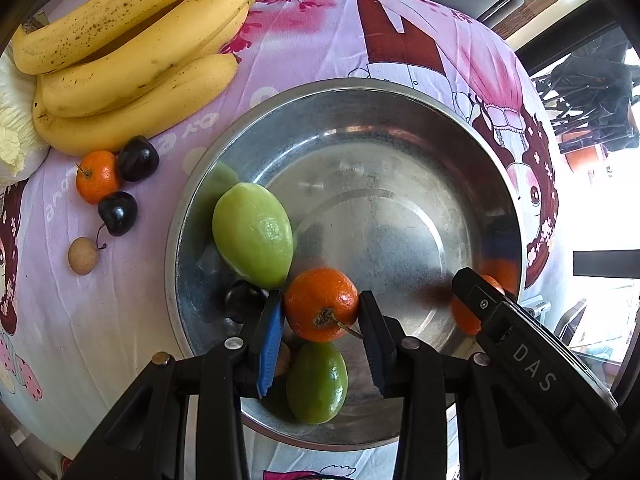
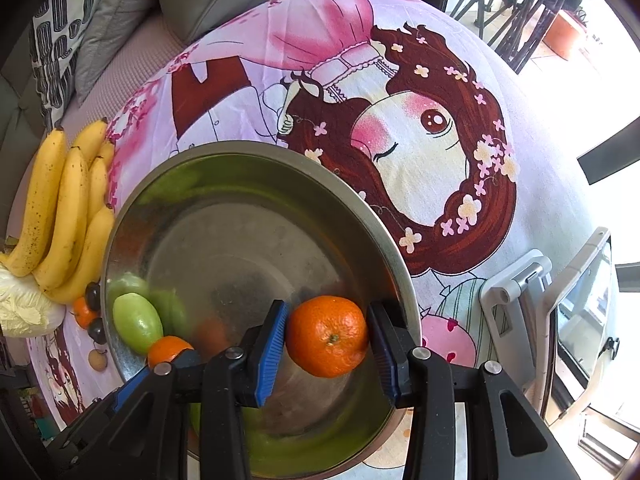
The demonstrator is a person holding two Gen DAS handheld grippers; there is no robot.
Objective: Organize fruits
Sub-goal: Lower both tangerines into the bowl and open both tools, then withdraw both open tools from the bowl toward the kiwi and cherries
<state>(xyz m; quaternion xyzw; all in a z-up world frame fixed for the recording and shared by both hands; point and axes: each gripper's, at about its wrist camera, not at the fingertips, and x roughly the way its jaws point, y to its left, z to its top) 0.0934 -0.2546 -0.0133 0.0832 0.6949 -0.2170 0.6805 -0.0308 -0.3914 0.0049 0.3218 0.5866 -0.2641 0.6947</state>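
Note:
A steel bowl sits on the pink cartoon cloth; it also shows in the right wrist view. My left gripper is shut on a mandarin above the bowl's near side. My right gripper is shut on another mandarin over the bowl's right part; it shows in the left wrist view. In the bowl lie two green fruits and a dark cherry.
Left of the bowl lie a banana bunch, a mandarin, two dark cherries, a small brown longan and a cabbage. A tablet on a stand stands right. Sofa cushions lie behind.

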